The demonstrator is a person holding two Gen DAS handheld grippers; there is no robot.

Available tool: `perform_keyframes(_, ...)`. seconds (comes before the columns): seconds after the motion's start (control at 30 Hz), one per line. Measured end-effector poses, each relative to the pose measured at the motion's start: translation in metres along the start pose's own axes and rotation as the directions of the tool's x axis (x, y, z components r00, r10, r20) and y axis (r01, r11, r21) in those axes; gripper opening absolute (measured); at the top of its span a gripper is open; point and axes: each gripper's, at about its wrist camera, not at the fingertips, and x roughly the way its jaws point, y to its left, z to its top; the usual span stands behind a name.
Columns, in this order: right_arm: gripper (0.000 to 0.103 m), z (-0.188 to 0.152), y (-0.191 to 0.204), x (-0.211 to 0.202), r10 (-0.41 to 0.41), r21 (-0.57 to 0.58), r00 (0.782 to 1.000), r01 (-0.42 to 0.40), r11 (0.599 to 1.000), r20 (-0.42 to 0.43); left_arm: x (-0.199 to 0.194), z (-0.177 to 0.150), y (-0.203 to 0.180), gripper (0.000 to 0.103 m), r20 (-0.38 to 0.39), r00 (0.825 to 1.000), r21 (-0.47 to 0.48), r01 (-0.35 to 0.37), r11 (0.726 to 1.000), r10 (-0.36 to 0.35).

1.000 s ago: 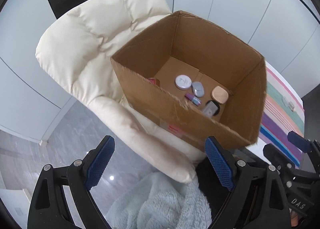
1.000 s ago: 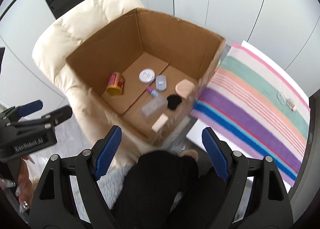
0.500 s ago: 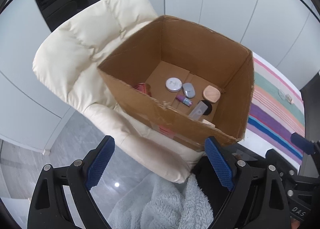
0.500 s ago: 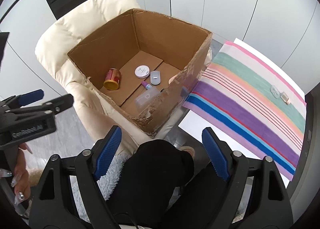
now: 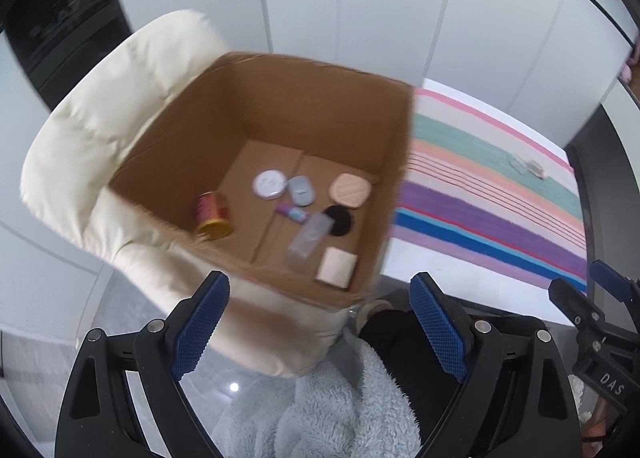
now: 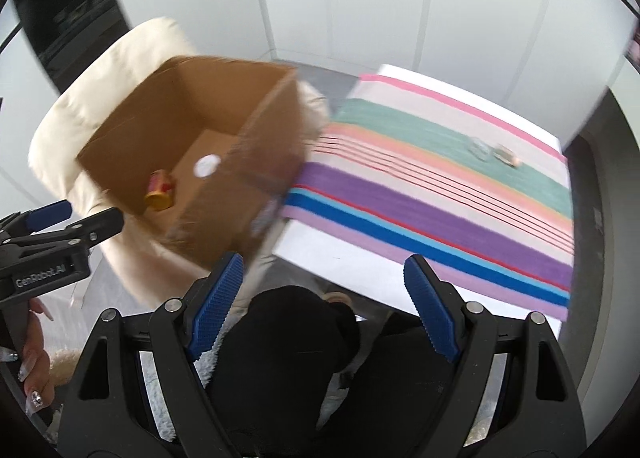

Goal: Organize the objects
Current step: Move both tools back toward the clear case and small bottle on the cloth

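- The open brown cardboard box (image 5: pixel 280 129) sits on the cream padded armchair (image 5: pixel 100 129), just beside the striped cloth-covered table (image 6: pixel 440 185); it looks light but bulky, with walls likely to flex.
- The red-and-gold tin can (image 5: pixel 213 213) lies inside on the box floor: rigid, probably slick; best pinched across its sides.
- Two small clear items (image 6: pixel 494 150) remain on the cloth, tiny and likely slippery.
- The left gripper (image 5: pixel 320 326) and right gripper (image 6: pixel 326 308) both stand spread apart, empty.
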Motion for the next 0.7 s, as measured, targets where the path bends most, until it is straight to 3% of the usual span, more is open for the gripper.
perform_keyframes(0.33, 0.085, -0.025, -0.102, -0.023, -0.119, 0.181, 0.993, 0.115, 0.977, 0.009, 0.006, 0.014, -0.086, 0.092, 0.001, 0.997, 0.13, 0.077, 0.989, -0.078)
perform_keyframes(0.7, 0.085, -0.061, -0.193, -0.053, -0.223, 0.338, 0.975, 0.21, 0.917, 0.001, 0.005, 0.015, -0.166, 0.092, -0.013, 0.989, 0.244, 0.144, 0.959, -0.145)
